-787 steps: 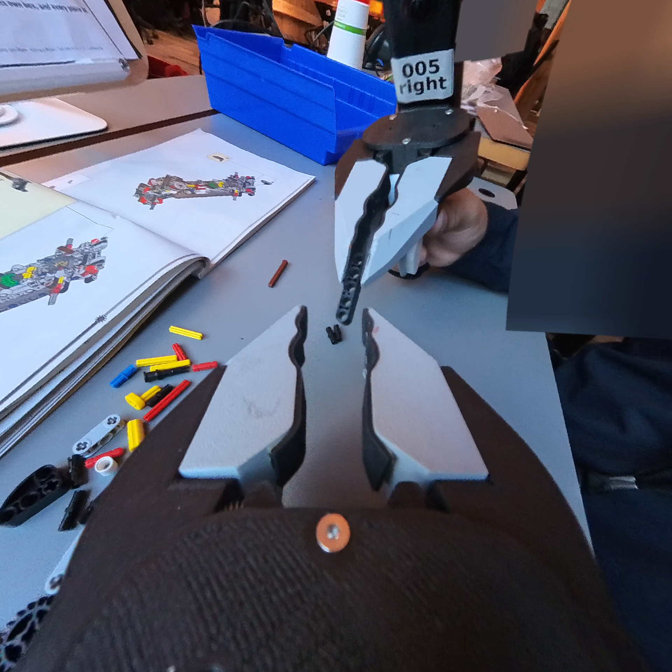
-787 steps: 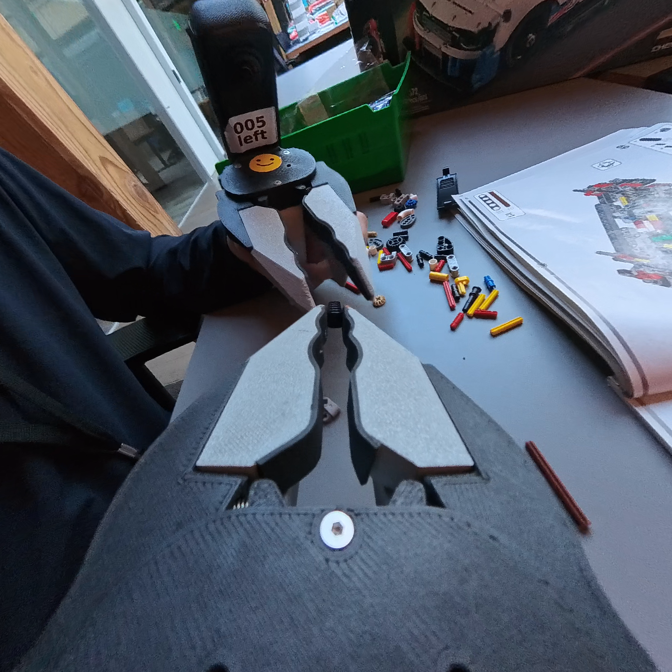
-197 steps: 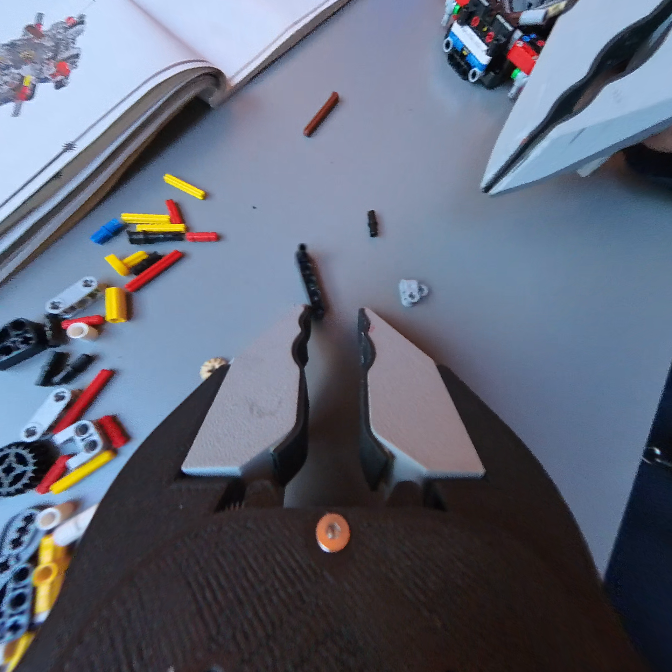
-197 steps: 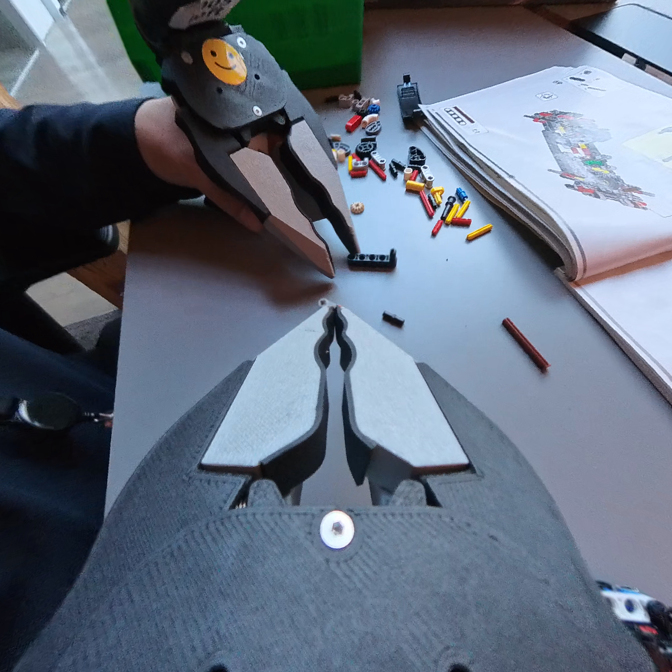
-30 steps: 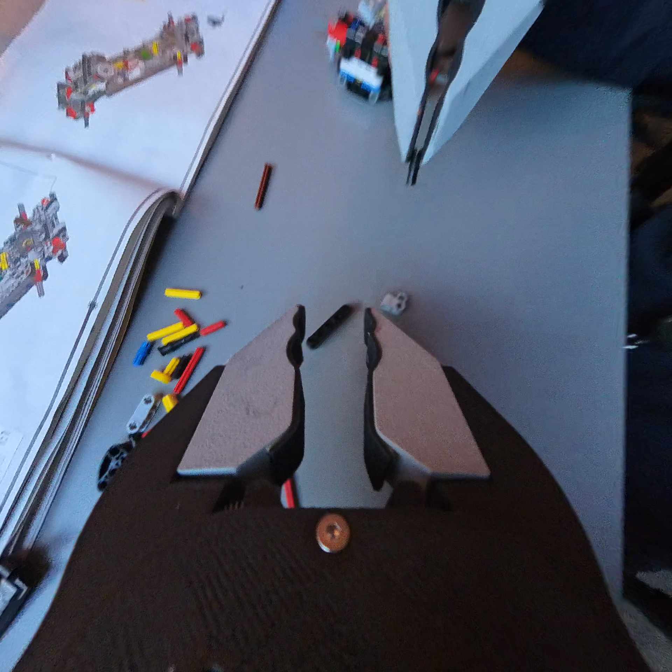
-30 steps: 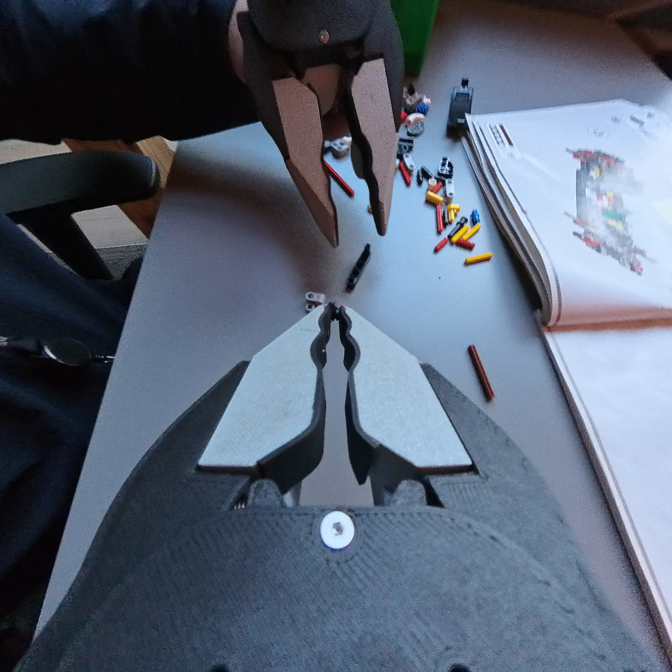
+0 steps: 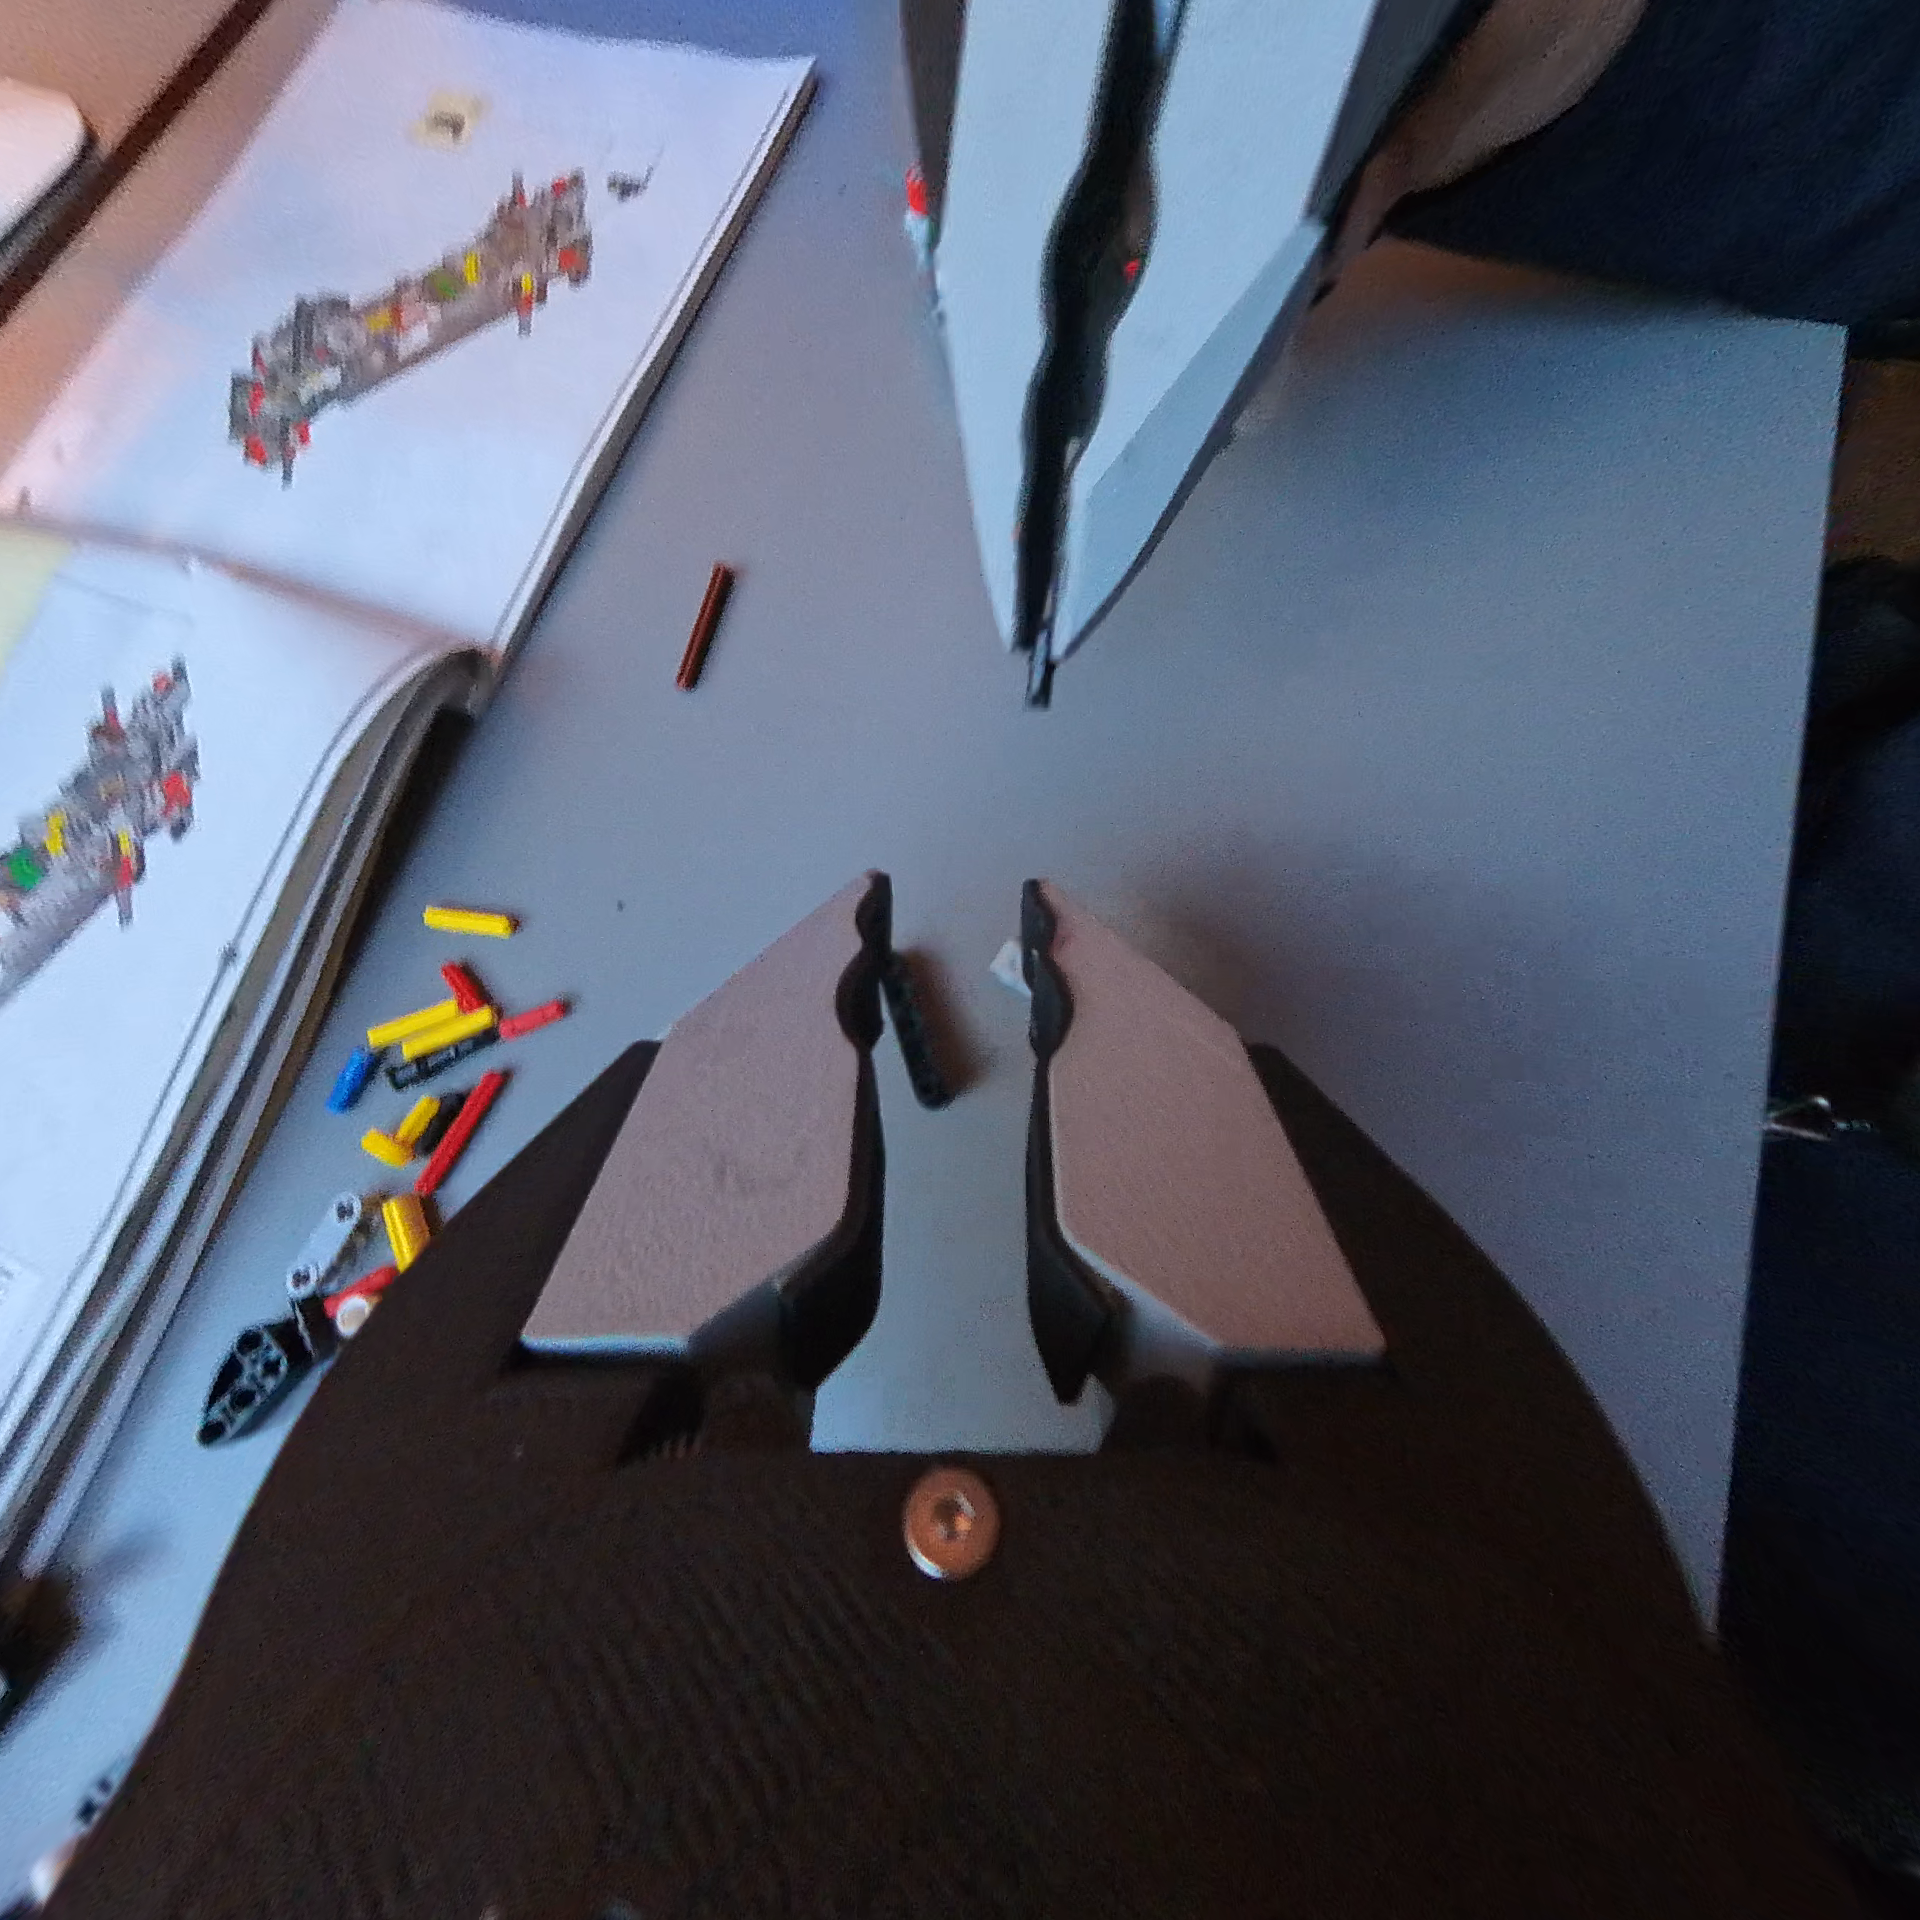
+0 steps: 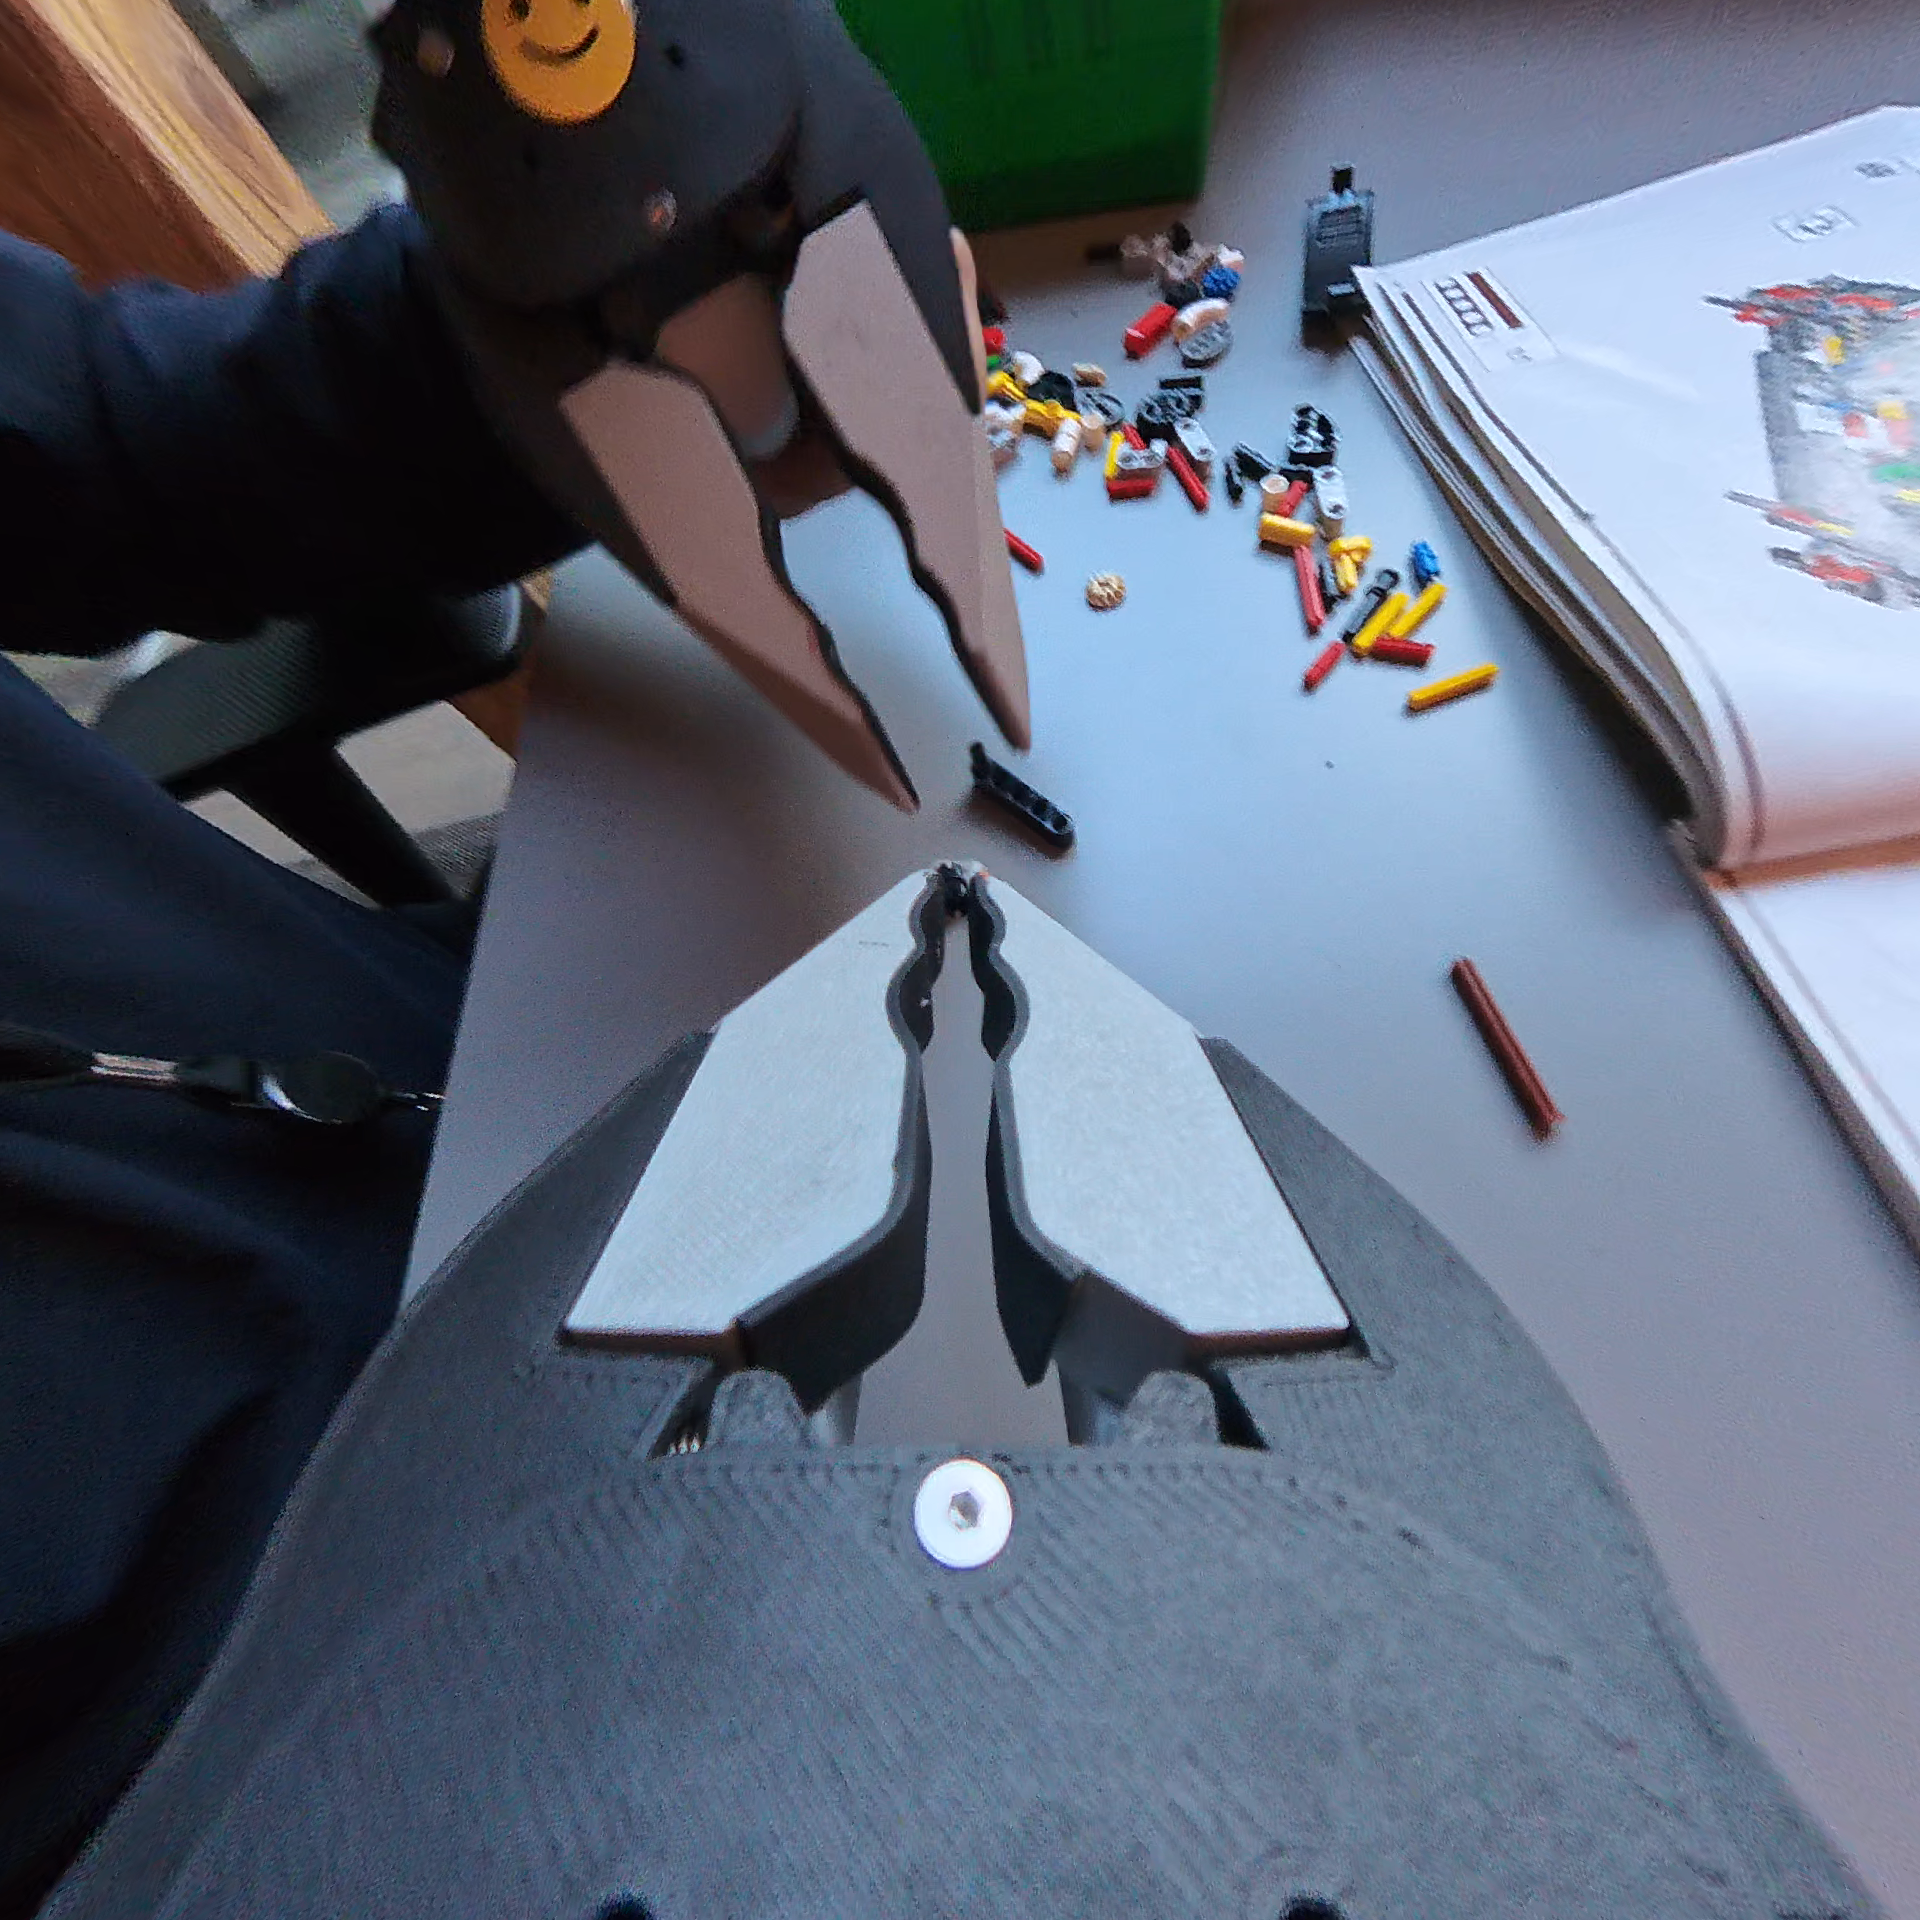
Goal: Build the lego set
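My left gripper (image 7: 954, 888) is open and hovers low over the grey table (image 7: 1403, 831). A black beam with holes (image 7: 914, 1039) lies flat on the table between its fingers, close along the left finger and not gripped. A small light grey piece (image 7: 1006, 961) lies by the right finger. The right wrist view shows the same beam (image 8: 1023, 800) on the table under the left gripper's (image 8: 966, 769) spread tips. My right gripper (image 8: 956, 883) is shut on a small black pin (image 8: 951, 883). The pin (image 7: 1039, 675) sticks out of that gripper's (image 7: 1039, 634) closed tips, a short way ahead of the left gripper.
An open instruction booklet (image 7: 312, 499) lies to the left, also in the right wrist view (image 8: 1662, 468). Loose coloured pieces (image 7: 436, 1039) are scattered beside it (image 8: 1299, 520). A brown axle (image 7: 707, 623) lies alone (image 8: 1507, 1049). A green bin (image 8: 1039, 94) stands at the back. The table edge (image 7: 1777, 935) is at the right. The gap from one gripper's tips to the other's is roughly 4 centimeters. Between my left fingertips and the small light grey piece (image 7: 1006, 961) there is roughly 4 centimeters.
My left gripper has moved forward over the black beam, which now lies farther back between its fingers, and its jaws have narrowed a little. My right gripper, still shut on the pin, has come nearer.
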`<action>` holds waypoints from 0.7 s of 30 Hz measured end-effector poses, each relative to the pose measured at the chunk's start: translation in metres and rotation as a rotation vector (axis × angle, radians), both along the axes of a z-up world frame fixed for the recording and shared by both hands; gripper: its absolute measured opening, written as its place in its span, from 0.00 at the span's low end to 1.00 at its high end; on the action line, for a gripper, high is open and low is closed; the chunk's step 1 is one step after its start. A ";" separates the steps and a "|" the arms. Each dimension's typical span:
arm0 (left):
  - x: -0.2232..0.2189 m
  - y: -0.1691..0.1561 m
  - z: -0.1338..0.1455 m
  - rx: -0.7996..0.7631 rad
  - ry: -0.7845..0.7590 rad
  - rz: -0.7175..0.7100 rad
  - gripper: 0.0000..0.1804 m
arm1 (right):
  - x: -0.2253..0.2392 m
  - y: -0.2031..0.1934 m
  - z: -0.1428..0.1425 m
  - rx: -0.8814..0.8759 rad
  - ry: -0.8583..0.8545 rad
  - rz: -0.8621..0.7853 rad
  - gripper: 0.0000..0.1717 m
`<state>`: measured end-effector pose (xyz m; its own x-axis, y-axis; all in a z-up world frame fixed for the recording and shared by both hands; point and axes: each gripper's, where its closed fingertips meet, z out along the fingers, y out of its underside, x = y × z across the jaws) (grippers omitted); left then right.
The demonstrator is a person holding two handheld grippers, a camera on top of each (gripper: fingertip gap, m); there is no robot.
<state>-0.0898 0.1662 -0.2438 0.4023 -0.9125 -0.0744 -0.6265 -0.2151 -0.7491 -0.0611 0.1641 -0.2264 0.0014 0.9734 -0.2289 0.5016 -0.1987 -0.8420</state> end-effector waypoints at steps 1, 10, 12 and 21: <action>0.006 -0.002 0.003 0.021 -0.002 -0.012 0.11 | -0.001 -0.001 0.001 -0.007 0.009 0.003 0.01; 0.032 -0.011 0.016 -0.006 -0.124 -0.072 0.02 | -0.008 -0.010 0.011 0.002 0.064 0.027 0.01; 0.032 -0.011 0.016 0.003 -0.128 -0.081 0.01 | -0.008 -0.011 0.011 0.012 0.064 0.036 0.01; 0.033 -0.013 0.020 0.069 -0.131 -0.103 0.01 | -0.006 -0.013 0.014 0.142 0.082 0.070 0.02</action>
